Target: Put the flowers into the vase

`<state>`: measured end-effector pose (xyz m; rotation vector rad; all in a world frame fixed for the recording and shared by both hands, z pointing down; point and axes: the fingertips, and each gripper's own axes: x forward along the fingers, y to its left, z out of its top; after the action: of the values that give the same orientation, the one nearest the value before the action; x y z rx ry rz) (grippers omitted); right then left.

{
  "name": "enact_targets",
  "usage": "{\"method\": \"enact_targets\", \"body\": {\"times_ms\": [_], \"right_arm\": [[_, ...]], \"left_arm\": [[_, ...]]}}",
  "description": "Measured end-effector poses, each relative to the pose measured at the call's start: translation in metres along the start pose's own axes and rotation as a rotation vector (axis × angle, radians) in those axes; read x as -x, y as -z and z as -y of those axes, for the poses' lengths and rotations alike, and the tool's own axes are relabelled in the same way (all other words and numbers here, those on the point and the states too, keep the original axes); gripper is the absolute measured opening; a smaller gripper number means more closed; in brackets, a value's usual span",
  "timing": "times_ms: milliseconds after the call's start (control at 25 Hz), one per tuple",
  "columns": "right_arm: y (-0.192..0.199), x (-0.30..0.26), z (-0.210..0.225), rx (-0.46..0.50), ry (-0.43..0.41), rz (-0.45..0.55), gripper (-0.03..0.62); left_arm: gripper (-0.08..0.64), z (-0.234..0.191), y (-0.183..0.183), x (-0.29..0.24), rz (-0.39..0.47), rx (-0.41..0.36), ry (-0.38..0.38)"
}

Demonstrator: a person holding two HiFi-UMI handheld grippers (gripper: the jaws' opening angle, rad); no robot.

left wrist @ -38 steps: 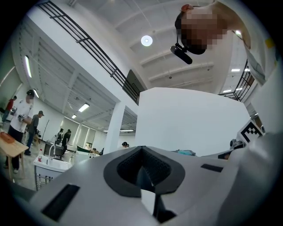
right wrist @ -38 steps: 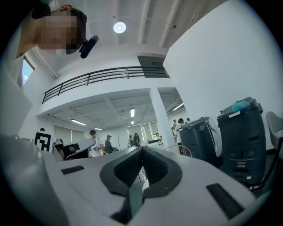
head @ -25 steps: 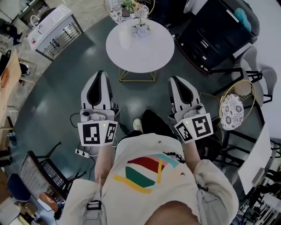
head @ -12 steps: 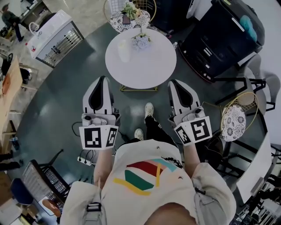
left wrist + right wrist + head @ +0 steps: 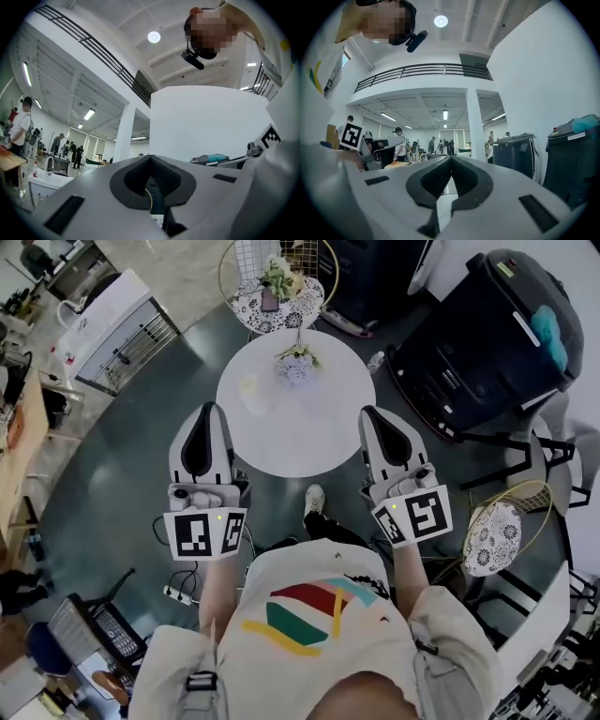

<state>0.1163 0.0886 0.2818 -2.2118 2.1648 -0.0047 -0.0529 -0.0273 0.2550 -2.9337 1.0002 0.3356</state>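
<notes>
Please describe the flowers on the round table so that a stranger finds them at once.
Find the round white table in the middle of the dark floor. The flowers lie near its far edge, right of a pale vase. Unlike the greener bunch on the patterned chair behind, they are whitish-lilac.

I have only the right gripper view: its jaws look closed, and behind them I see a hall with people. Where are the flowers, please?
Observer: In the head view, a small bunch of flowers is on the far part of a round white table.
Operator: Is the vase there also?
Observer: A pale vessel, probably the vase, stands left of the flowers, apart from them.
Operator: And the left gripper?
Observer: The left gripper is shut and empty, at the table's near left edge.
</notes>
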Motion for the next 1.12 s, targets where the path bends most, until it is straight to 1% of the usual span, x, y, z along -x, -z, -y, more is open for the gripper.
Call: {"method": "enact_targets", "body": {"times_ms": [200, 400, 520, 680, 880, 1120], "right_arm": [[0.011, -0.034, 0.036, -0.005, -0.041, -0.017, 0.008], [0.014, -0.063, 0.049, -0.009, -0.098, -0.043, 0.008], [0.013, -0.086, 0.053, -0.003, -0.103, -0.048, 0.008], [0.010, -0.113, 0.054, 0.028, -0.109, -0.045, 0.008], [0.005, -0.148, 0.064, 0.053, -0.112, -0.046, 0.008], [0.009, -0.185, 0.063, 0.044, -0.121, -0.056, 0.008]], "left_arm": [[0.003, -0.004, 0.012, -0.039, -0.004, -0.021, -0.030], [0.005, -0.015, 0.019, -0.055, -0.041, -0.037, -0.071], [0.004, -0.030, 0.024, -0.069, -0.049, -0.037, -0.082], [0.004, -0.050, 0.023, -0.088, -0.029, -0.057, -0.082], [0.004, -0.080, 0.022, -0.107, -0.007, -0.057, -0.108], [0.003, -0.112, 0.036, -0.126, -0.030, -0.044, -0.129]]}}
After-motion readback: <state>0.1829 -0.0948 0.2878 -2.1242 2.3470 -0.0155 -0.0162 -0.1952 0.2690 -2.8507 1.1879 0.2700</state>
